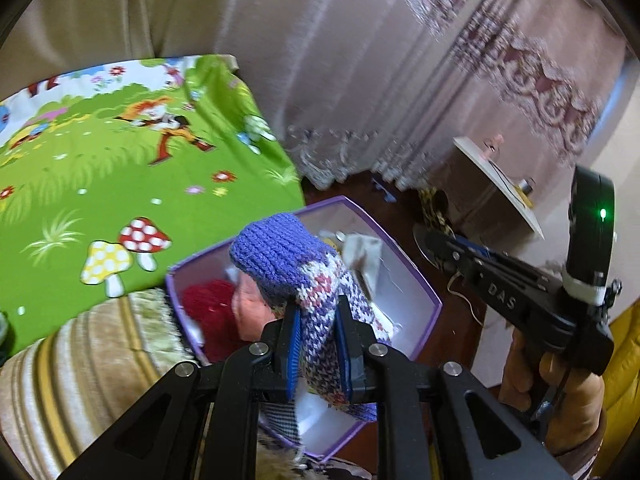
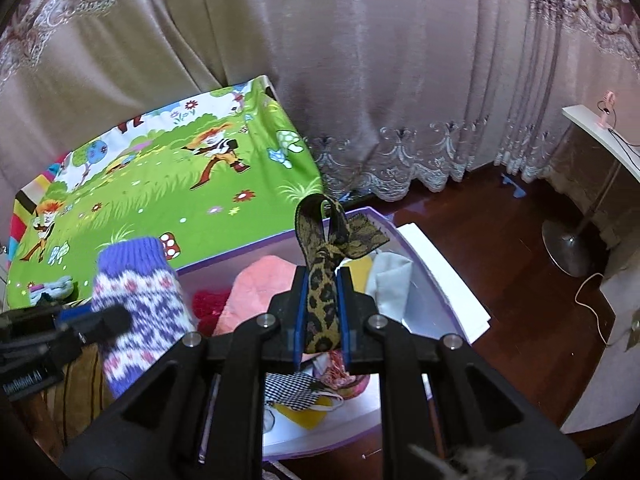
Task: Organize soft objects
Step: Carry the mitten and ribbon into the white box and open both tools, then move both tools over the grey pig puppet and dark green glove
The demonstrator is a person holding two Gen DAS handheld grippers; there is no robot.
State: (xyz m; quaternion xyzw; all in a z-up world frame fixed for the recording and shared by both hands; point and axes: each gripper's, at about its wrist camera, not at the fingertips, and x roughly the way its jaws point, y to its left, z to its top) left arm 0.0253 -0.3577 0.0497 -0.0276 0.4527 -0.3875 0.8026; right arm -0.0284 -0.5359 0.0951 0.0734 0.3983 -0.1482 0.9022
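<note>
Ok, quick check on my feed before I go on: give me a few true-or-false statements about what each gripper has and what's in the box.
1. The left gripper is shut on a knitted sock. True.
2. The right gripper is empty. False: its jaws pinch a leopard-print band.
3. The purple box is empty. False: a red knit and other cloths lie inside.
4. The green cartoon sheet lies beside the box. True.
</note>
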